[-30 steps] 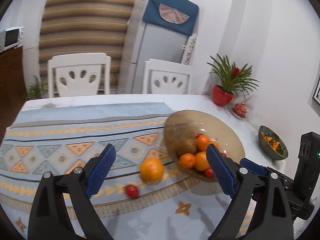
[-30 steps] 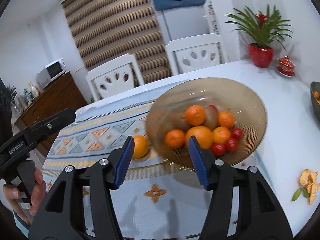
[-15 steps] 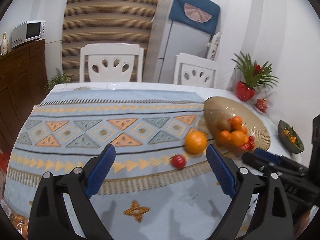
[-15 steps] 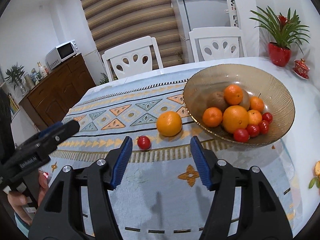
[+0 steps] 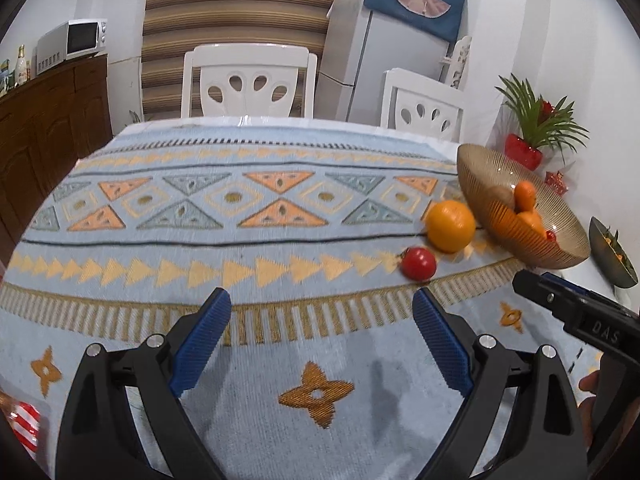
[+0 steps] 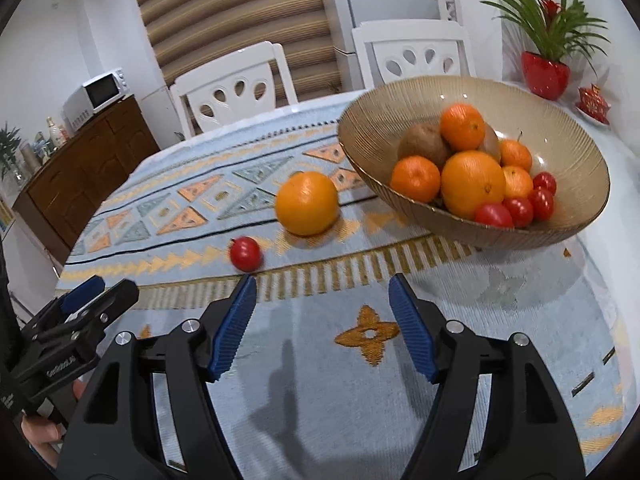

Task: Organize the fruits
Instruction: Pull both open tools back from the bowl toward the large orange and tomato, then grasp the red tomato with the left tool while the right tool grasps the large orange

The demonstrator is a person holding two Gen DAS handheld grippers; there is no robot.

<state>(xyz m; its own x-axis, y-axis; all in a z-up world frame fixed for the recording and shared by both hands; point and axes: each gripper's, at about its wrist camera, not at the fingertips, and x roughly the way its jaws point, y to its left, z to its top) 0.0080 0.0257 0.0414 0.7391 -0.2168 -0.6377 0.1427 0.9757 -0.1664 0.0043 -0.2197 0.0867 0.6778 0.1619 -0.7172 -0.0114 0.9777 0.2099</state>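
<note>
We find one large orange lying loose on the patterned blue tablecloth, just beside the near wall of the ribbed amber glass bowl but not inside it. A small red tomato lies on the cloth near the orange, on the side away from the bowl and apart from both. Inside the bowl we count a second large orange, several mandarins, kiwis and a cluster of red tomatoes piled against its near side.

The right gripper hangs over bare cloth short of the tomato; its jaws are opening and nothing sits between them. The left gripper stands with its jaws spread wide over the cloth, likewise holding nothing, with the tomato and orange ahead and to its right.

Beyond the table we note two white chairs, a potted plant in a red pot, and a microwave on a wooden sideboard.
</note>
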